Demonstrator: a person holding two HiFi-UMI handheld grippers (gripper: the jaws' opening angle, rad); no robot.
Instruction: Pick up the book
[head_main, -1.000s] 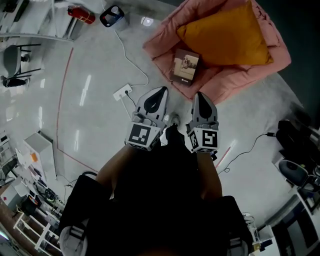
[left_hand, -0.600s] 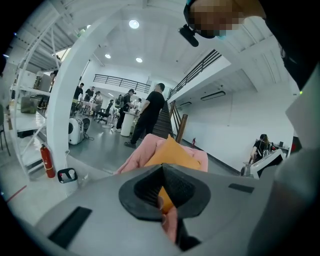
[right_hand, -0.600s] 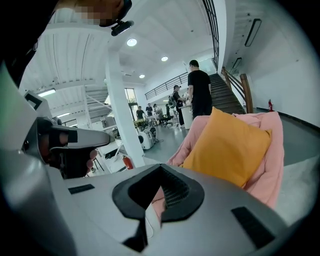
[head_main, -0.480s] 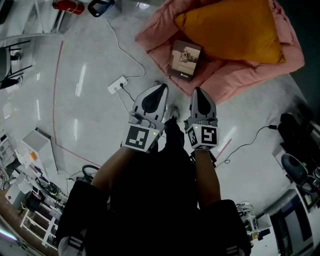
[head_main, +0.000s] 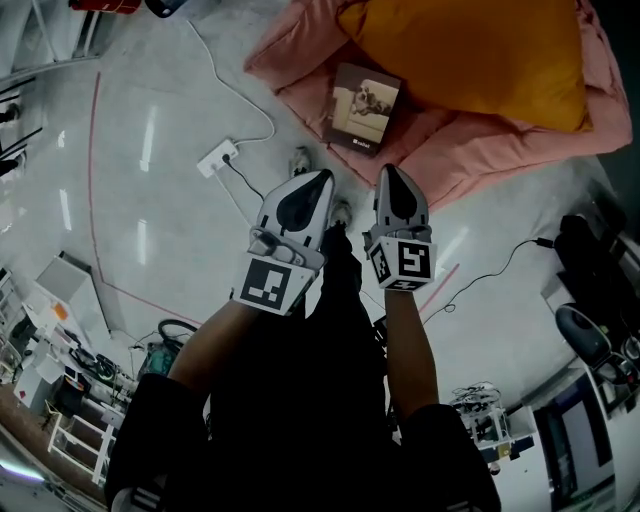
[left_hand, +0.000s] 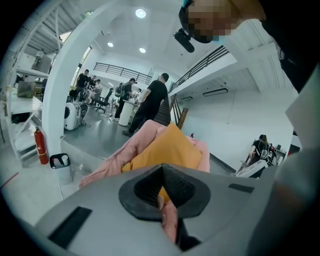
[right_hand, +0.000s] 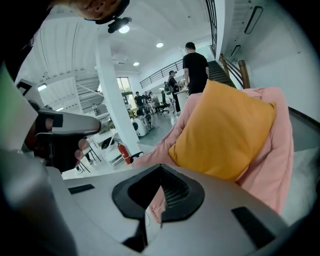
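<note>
A glossy grey floor fills a busy workshop hall, and on it lies a rumpled pink padded bed with a large orange pillow on top. A person stands just short of the bed's near edge with a tool in each hand. The left tool and the right tool are held side by side, both pointing toward the bed. Each has its jaws pressed together and holds nothing. The reach looks barely begun. To do it well, one tool should be opened wide before it gets down to the soft padding. It should then come in low along an exposed edge of the cover, so one jaw can slip under the book without snagging the fabric. The book lies flat and face up on the pink bed, near the edge that meets the floor. It sits just beside the pillow's corner and well apart from both tools. Its cover is dark brown with a paler picture panel; what the panel shows is too small to tell. A white power strip and its cable lie on the floor to the left.
</note>
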